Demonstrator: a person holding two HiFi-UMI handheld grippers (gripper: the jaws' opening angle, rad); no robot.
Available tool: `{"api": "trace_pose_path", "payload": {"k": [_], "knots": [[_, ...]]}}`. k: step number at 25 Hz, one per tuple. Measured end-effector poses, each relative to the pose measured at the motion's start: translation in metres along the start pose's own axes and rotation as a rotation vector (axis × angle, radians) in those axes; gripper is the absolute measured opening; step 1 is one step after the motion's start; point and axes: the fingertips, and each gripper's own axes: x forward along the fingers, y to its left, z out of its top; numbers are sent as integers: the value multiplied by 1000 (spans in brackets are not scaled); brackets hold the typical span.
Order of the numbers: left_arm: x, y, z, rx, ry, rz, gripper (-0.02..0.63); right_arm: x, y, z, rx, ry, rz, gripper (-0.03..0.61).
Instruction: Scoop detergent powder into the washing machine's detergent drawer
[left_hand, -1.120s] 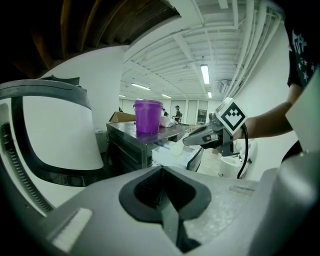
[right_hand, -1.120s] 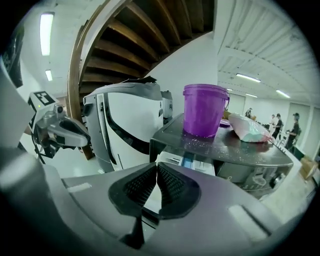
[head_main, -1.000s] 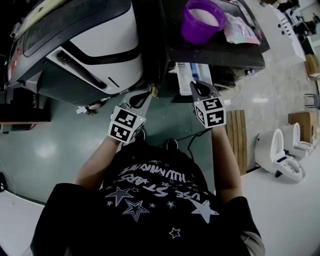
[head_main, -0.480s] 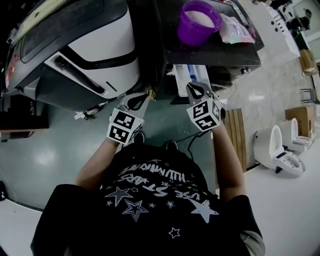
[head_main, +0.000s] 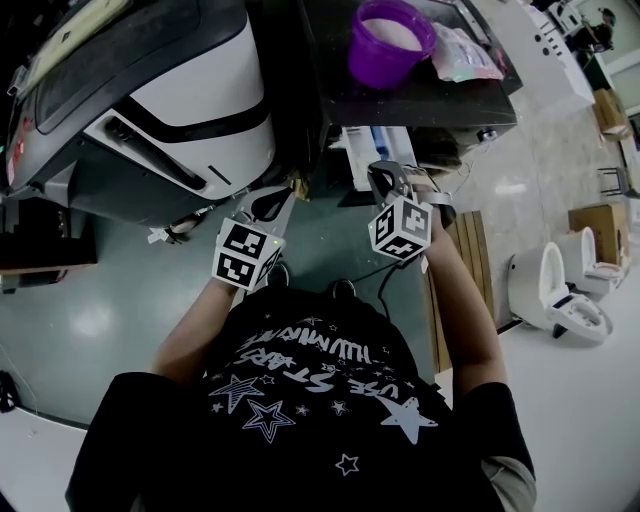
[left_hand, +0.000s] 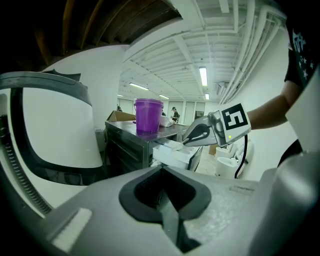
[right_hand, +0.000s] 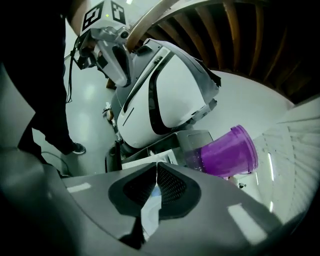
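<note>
A purple bucket (head_main: 388, 42) with white powder in it stands on a dark metal cabinet (head_main: 440, 95). A white pulled-out drawer (head_main: 372, 148) shows just below the cabinet's edge. The white and grey washing machine (head_main: 170, 90) is to the left. My left gripper (head_main: 296, 186) is shut and empty, its tips near the machine's lower corner. My right gripper (head_main: 380, 172) is also shut and empty, just short of the drawer. The left gripper view shows the bucket (left_hand: 148, 115), the drawer (left_hand: 172, 152) and the right gripper (left_hand: 200, 134). The right gripper view shows the bucket (right_hand: 225, 152) and the machine (right_hand: 165, 95).
A crumpled plastic bag (head_main: 465, 55) lies beside the bucket. Wooden slats (head_main: 455, 270) and a black cable (head_main: 385, 280) are on the floor to the right. Two white toilets (head_main: 560, 300) and a cardboard box (head_main: 590, 215) stand further right.
My right gripper has shifted a little to the left and turned, its marker cube now tilted. The left gripper has hardly moved.
</note>
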Motion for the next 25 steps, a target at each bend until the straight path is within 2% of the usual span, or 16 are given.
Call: {"api": "trace_pose_path", "payload": {"k": [6,10,15,25], "knots": [[-2,0,-2,-6,6,8,2,1,0,-3,-187,14,-14,34],[-1,-1,-4,-13,9,7,2,2,4,-5,-237,12,-12,34],[-1,0,-7,-15,11,-6,2,1,4,-3,-201,12,-16,34],[-5,14,-14,12,19,-91,2,-4,-3,7,0,50,-61,34]]}}
